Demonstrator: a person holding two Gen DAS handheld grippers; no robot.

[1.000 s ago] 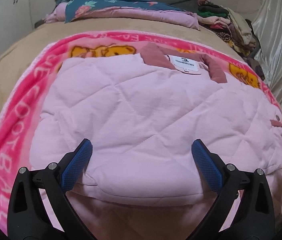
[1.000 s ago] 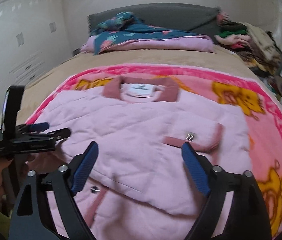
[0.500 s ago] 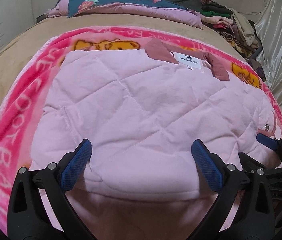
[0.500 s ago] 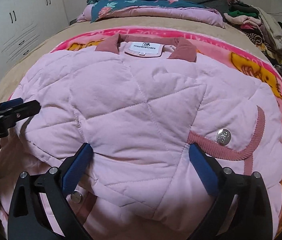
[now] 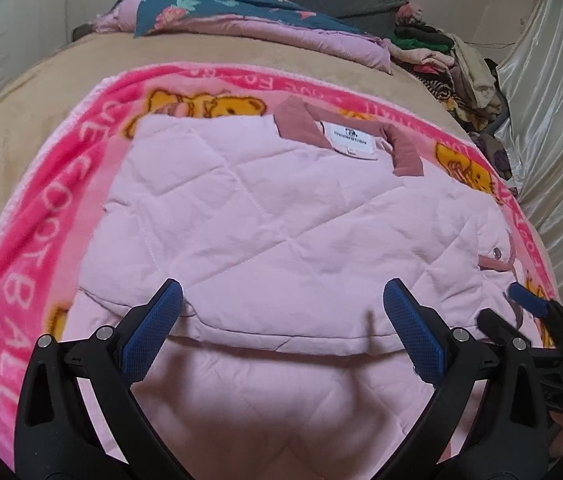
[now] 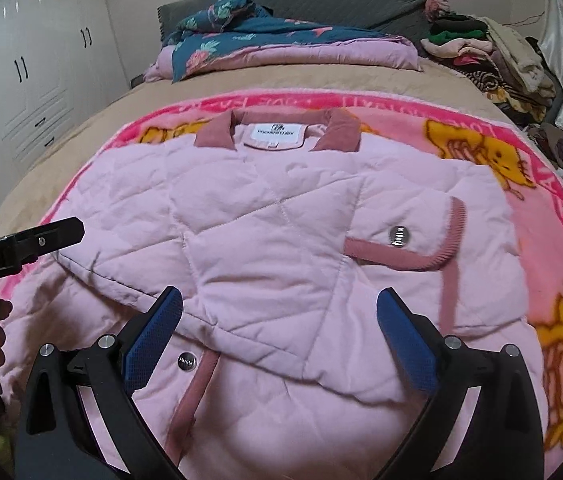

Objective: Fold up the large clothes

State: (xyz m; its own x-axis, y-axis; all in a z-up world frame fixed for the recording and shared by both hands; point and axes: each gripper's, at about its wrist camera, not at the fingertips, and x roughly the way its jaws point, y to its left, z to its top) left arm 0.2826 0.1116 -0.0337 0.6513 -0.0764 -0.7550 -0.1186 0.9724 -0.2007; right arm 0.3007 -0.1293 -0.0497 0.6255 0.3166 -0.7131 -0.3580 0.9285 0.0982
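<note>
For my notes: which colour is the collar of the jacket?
Dusty rose, darker than the pale pink jacket; the collar shows best in the right wrist view.

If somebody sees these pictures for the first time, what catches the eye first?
First, the pale pink quilted jacket, spread flat in the middle with its collar at the far end. Under it lies a bright pink blanket with yellow bears. Both open grippers, left gripper and right gripper, hover at its near edge.
</note>
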